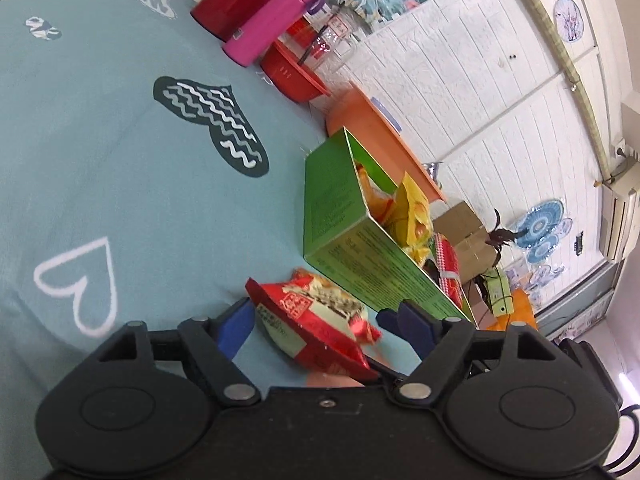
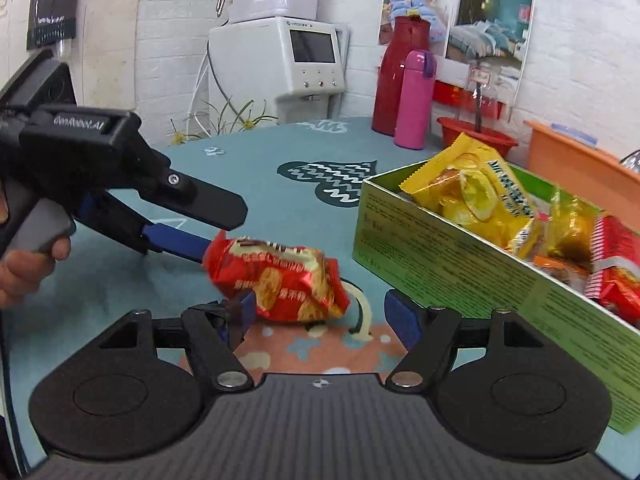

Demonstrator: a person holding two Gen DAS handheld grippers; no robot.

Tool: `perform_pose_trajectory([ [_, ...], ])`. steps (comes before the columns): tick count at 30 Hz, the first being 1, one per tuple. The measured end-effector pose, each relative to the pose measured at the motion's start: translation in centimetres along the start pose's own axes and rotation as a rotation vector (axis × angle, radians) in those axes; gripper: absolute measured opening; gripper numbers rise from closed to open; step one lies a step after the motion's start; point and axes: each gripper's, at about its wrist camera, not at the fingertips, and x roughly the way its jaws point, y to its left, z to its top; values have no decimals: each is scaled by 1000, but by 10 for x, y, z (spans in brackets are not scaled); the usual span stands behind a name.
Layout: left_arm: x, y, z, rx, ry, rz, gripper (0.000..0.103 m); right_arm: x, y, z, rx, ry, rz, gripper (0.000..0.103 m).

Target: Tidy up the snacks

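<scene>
A red biscuit packet (image 2: 280, 282) lies on the blue tablecloth, just left of an open green box (image 2: 460, 276) that holds yellow and red snack packets (image 2: 484, 196). My left gripper (image 1: 316, 320) is open, its blue fingers on either side of the red packet (image 1: 320, 320); in the right wrist view one blue finger (image 2: 180, 242) reaches the packet's left end. My right gripper (image 2: 324, 314) is open and empty, right in front of the packet. The green box also shows in the left wrist view (image 1: 360, 248).
A red thermos (image 2: 400, 80) and a pink bottle (image 2: 416, 100) stand at the table's back. A red basin (image 2: 476, 136) and an orange tray (image 2: 580, 164) sit behind the box. A white appliance (image 2: 288, 60) stands beyond the table.
</scene>
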Motion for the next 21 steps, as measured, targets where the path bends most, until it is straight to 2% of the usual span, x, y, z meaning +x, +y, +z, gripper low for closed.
perform_pose_trajectory([
  [2, 5, 3, 2, 4, 12, 10, 90, 7, -5, 2, 71, 16, 38, 102],
  [3, 6, 4, 2, 3, 22, 6, 87, 8, -5, 1, 106, 29, 73, 83],
  [4, 6, 5, 2, 5, 22, 8, 86, 8, -5, 0, 134, 35, 120, 75],
  [6, 6, 5, 3, 10, 25, 3, 86, 6, -1, -4, 136, 35, 134, 72],
  [10, 7, 4, 1, 28, 27, 5, 84, 5, -2, -7, 200, 38, 124, 79],
  [11, 8, 3, 1, 38, 31, 11, 79, 6, -3, -6, 220, 37, 127, 79],
  [12, 11, 2, 0, 48, 47, 12, 59, 7, -4, -6, 232, 35, 130, 80],
  [14, 14, 1, -3, 50, 73, -7, 58, 12, 0, -6, 241, 48, 128, 76],
  [16, 9, -7, -6, 83, 59, -5, 58, 7, 6, -6, 229, 31, 115, 57],
  [19, -2, -17, -3, 81, 41, -56, 57, -12, 7, -5, 258, -22, 105, 53],
  [21, -7, -33, 1, 117, 24, -90, 57, -27, 6, -2, 272, -73, 97, 51],
])
